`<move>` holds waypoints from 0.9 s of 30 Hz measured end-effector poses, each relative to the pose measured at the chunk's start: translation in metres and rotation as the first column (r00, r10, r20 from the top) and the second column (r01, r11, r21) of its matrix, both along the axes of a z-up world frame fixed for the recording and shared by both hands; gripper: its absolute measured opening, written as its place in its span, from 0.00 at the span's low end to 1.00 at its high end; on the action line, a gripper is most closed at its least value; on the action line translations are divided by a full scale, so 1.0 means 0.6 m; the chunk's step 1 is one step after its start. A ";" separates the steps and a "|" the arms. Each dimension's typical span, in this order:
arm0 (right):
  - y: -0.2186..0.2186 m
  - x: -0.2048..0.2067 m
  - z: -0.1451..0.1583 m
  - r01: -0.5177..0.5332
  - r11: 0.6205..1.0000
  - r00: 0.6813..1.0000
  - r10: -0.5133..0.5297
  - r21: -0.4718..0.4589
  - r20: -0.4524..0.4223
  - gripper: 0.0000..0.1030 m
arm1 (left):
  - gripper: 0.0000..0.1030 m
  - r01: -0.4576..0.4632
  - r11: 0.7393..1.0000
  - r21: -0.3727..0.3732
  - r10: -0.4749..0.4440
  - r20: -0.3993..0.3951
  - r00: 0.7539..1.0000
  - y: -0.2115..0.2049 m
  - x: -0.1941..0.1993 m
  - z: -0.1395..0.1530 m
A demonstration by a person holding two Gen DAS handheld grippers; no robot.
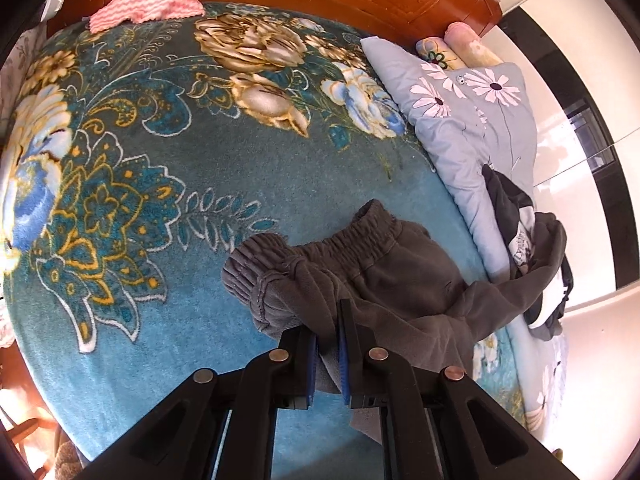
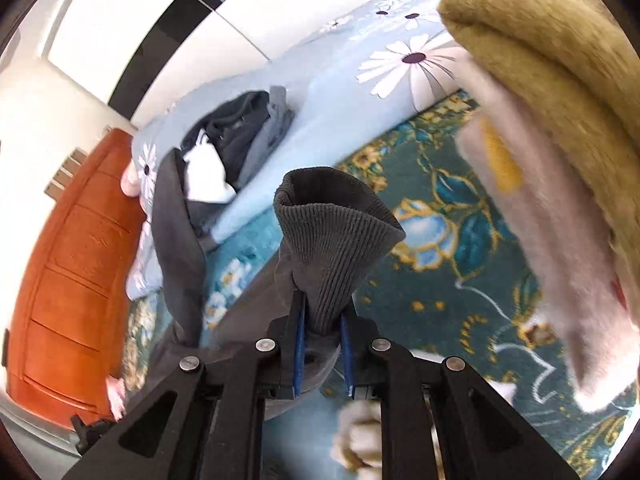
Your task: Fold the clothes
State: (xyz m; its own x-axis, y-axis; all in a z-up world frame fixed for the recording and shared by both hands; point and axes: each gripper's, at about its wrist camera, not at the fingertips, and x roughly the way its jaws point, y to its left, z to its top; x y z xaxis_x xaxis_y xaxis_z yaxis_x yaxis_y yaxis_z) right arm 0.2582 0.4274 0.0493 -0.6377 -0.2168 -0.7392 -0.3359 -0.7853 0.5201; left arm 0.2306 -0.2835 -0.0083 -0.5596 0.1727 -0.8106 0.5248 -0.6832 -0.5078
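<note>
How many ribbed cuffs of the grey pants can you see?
2: one ribbed grey cuff pinched in the right tongs, the other ribbed cuff lying on the teal floral blanket.

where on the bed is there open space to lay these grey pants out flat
Free: the teal floral blanket between the pink towel and the grey pants. Crowded: the daisy quilt, with a dark clothes pile on it.

Blanket (image 1: 160,200) lies open leftward; folded quilt (image 1: 472,132) blocks the right.
</note>
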 end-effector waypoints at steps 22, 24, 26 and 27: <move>-0.011 0.121 -0.044 -0.109 0.993 0.988 0.103 0.041 0.119 0.20 | 0.15 0.059 0.998 -0.032 -0.059 -0.006 0.998 -0.017 0.074 -0.017; -0.016 0.121 -0.025 -0.139 0.985 0.984 0.126 0.099 0.127 0.27 | 0.19 0.094 0.994 -0.052 -0.094 -0.002 0.996 -0.013 0.075 -0.005; -0.016 0.125 -0.001 -0.147 0.975 0.984 0.127 0.165 0.128 0.38 | 0.23 0.122 0.989 -0.087 -0.120 0.021 0.993 -0.008 0.075 0.010; -0.015 0.127 0.013 -0.147 0.969 0.984 0.124 0.200 0.124 0.44 | 0.25 0.118 0.988 -0.104 -0.116 0.021 0.993 -0.011 0.078 0.019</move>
